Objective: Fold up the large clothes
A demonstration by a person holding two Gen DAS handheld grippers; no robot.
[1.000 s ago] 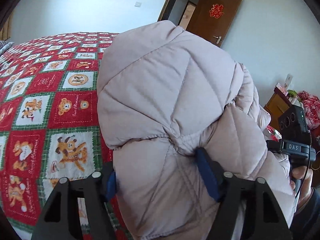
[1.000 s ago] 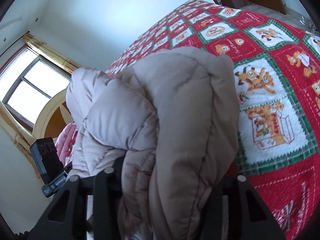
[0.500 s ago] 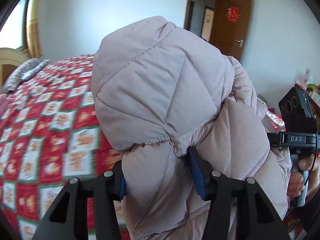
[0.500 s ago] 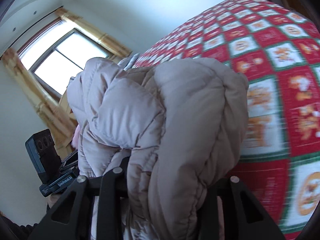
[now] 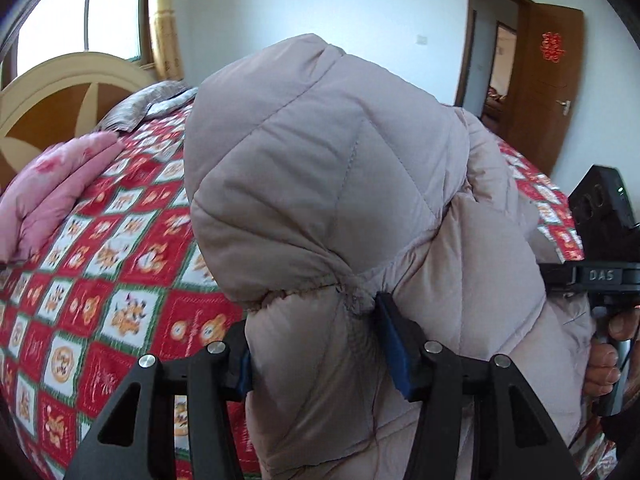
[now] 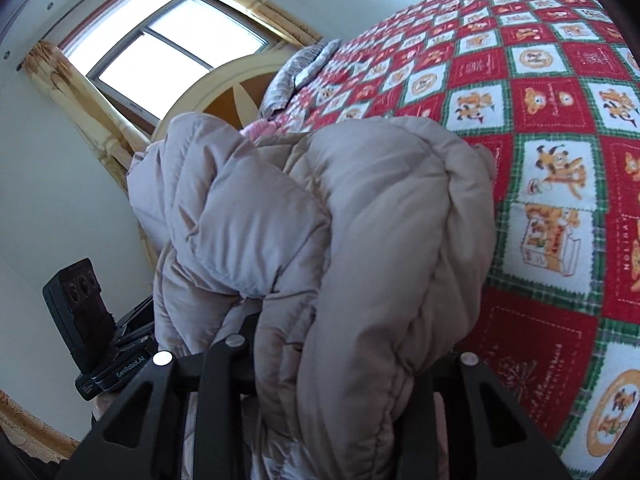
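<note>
Left wrist: puffer jacket (image 5: 340, 184) between clamped jaws.

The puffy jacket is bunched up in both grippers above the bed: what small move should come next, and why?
Probably lower the jacket onto the open stretch of quilt and let it spread flat. Both the left gripper and the right gripper are clamped on thick bunches of it, and it hangs crumpled off the bed, so no clean fold can start yet.
</note>
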